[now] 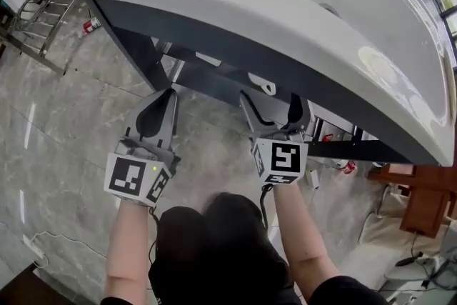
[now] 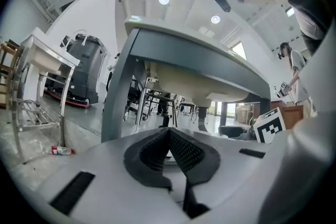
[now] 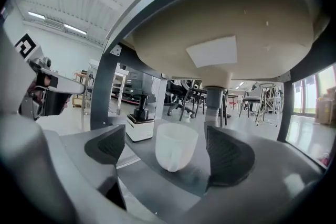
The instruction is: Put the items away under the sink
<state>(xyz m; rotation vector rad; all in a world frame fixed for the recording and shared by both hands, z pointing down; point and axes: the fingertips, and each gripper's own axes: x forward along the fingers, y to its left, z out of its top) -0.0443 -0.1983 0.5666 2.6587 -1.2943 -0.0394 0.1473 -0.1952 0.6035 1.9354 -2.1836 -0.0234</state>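
White, faintly translucent plastic is my read on the cup. I judge it thin-walled and light, a bit slippery, and stiff enough for a gentle squeeze. It would likely tip or skate if 1 pad reached it before the other. It tapers to a rounded base, and a bulge on the near side may be a handle, though I can't be sure.

It stands upright on the dark shelf under the sink, just in front of the drain pipe and below the pale underside of the basin. The head view doesn't show it, because the sink's rim covers it.

The right hand-held gripper has its jaws spread wide, 1 on either side of the cup. There is a gap on both sides, so it pinches nothing. If I had to take hold, I'd close across the body just below the rim, with both pads arriving together and light pressure only.

The left hand-held gripper has its jaws pressed together, ribbed pads meeting, with nothing between them. It is held low in front of the sink's frame.

A small white-and-black appliance sits further back, left of the cup.

The cup looks placed to me. Backing out straight would avoid clipping it.
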